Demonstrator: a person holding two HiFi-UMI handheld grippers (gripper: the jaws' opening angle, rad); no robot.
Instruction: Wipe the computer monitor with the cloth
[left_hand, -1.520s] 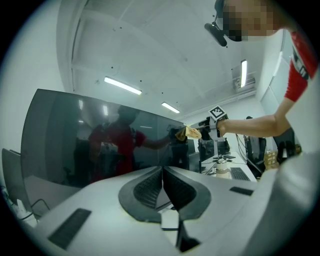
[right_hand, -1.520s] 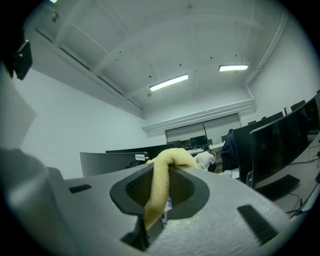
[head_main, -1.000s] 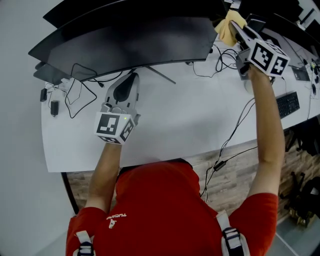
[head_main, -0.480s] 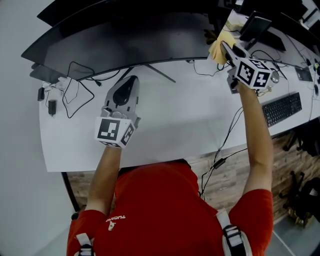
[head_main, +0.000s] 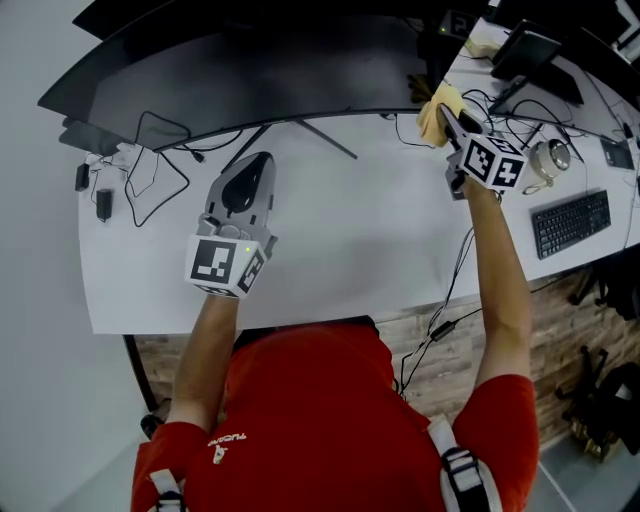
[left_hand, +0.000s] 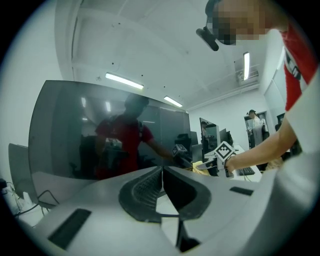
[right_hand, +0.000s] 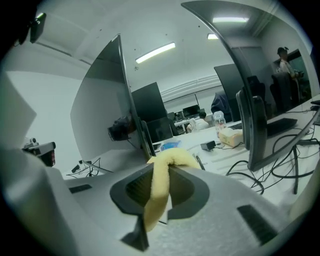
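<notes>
The wide curved dark monitor (head_main: 260, 70) stands along the back of the white desk (head_main: 340, 250). My right gripper (head_main: 443, 113) is shut on a yellow cloth (head_main: 432, 110), right at the monitor's lower right corner. In the right gripper view the cloth (right_hand: 162, 175) is folded between the jaws, and the monitor's end (right_hand: 102, 115) rises just ahead on the left. My left gripper (head_main: 258, 165) rests low over the desk in front of the monitor's stand. Its jaws are shut with nothing between them, left gripper (left_hand: 162, 171), and they point at the screen (left_hand: 100, 130).
Loose cables and adapters (head_main: 140, 175) lie on the desk's left. The stand's leg (head_main: 322, 138) reaches out under the screen. On the right are more cables (head_main: 505, 100), a second screen (head_main: 530, 50), a round object (head_main: 552, 155) and a keyboard (head_main: 568, 222).
My right gripper has come down and toward me with the cloth, from the monitor's upper right edge to its lower corner near the desk. The left gripper has barely shifted.
</notes>
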